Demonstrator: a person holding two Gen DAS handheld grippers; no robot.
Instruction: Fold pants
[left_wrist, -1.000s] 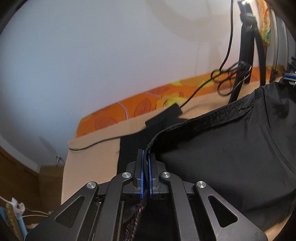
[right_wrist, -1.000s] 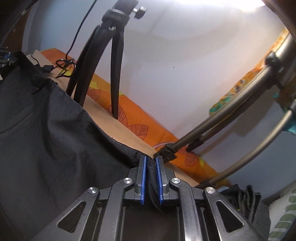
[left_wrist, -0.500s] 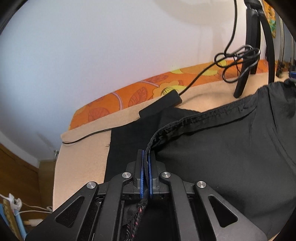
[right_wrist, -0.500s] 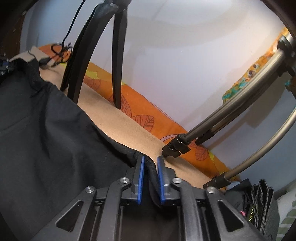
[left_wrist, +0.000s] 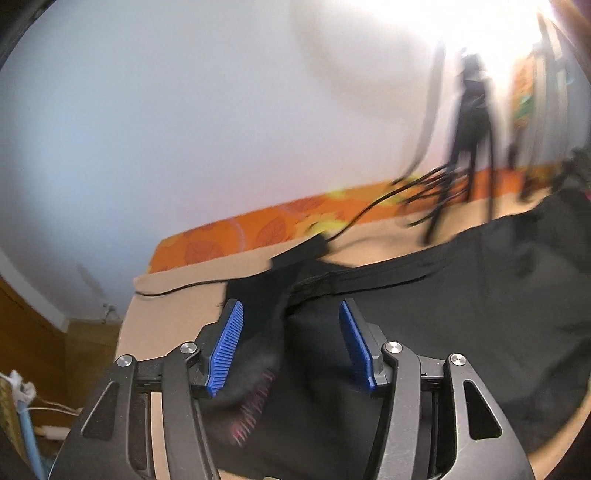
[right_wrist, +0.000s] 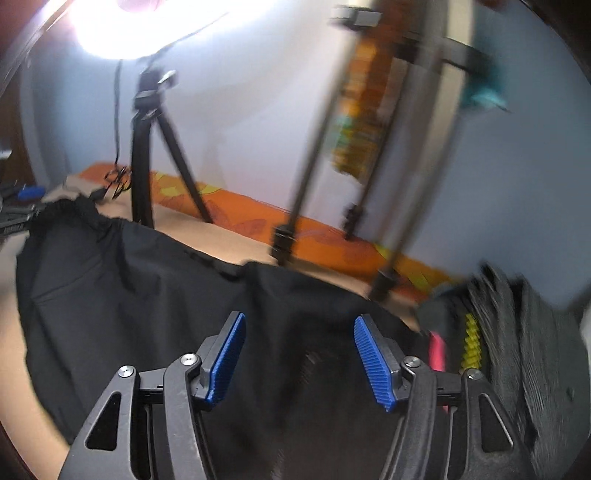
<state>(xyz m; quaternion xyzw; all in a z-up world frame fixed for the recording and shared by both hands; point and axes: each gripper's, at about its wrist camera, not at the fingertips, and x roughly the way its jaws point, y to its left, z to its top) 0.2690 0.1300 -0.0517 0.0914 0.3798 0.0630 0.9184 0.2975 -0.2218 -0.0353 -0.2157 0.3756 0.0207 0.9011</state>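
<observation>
The black pants (left_wrist: 461, 295) lie spread on the tan surface (left_wrist: 177, 280), and they also show in the right wrist view (right_wrist: 122, 280). My left gripper (left_wrist: 291, 325) is open, its blue pads (left_wrist: 229, 343) wide apart just above the pants' edge with nothing held. My right gripper (right_wrist: 299, 336) is open too, its blue pads (right_wrist: 373, 365) apart over the dark cloth. The waistband edge (left_wrist: 362, 280) runs across behind the left gripper. Both views are blurred by motion.
A black tripod (right_wrist: 147, 162) stands on the surface behind the pants, with a cable (left_wrist: 369, 210) and black adapter (left_wrist: 303, 251). An orange leaf-print strip (left_wrist: 258, 232) runs along the white wall. A metal rack (right_wrist: 332, 166) and folded dark clothes (right_wrist: 517, 332) are at the right.
Both grippers have opened and let go of the pants' waistband. The pants have dropped onto the surface. Both cameras have pulled back and tilted.
</observation>
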